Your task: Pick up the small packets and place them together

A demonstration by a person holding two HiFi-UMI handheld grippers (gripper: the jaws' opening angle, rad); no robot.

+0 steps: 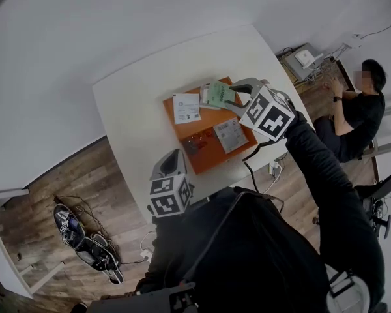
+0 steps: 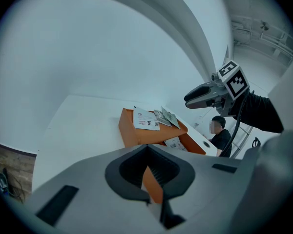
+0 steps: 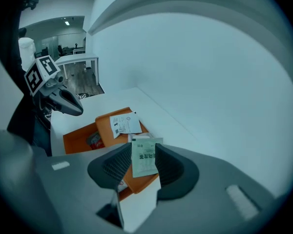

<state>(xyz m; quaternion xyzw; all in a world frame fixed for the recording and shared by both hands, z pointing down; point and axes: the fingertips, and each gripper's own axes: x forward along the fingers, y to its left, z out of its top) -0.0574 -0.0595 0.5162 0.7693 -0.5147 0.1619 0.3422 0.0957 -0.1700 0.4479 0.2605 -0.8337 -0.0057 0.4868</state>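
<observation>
An orange tray (image 1: 208,154) sits on the white table (image 1: 133,116). On it lie a white packet (image 1: 186,107), a green packet (image 1: 218,94) resting on another pale packet at the far corner, a printed packet (image 1: 231,134) and a small dark packet (image 1: 194,143). My right gripper (image 1: 236,98) hovers over the far right corner. Its jaws stand apart around the green packet (image 3: 144,157), which lies flat below them, not pinched. My left gripper (image 1: 173,163) hangs at the table's near edge, short of the tray (image 2: 136,133), tips together and empty.
The tray lies close to the table's right edge. A seated person (image 1: 362,103) is beyond the table on the right. Shoes (image 1: 85,240) and cables lie on the wooden floor to the left. A wall runs behind the table.
</observation>
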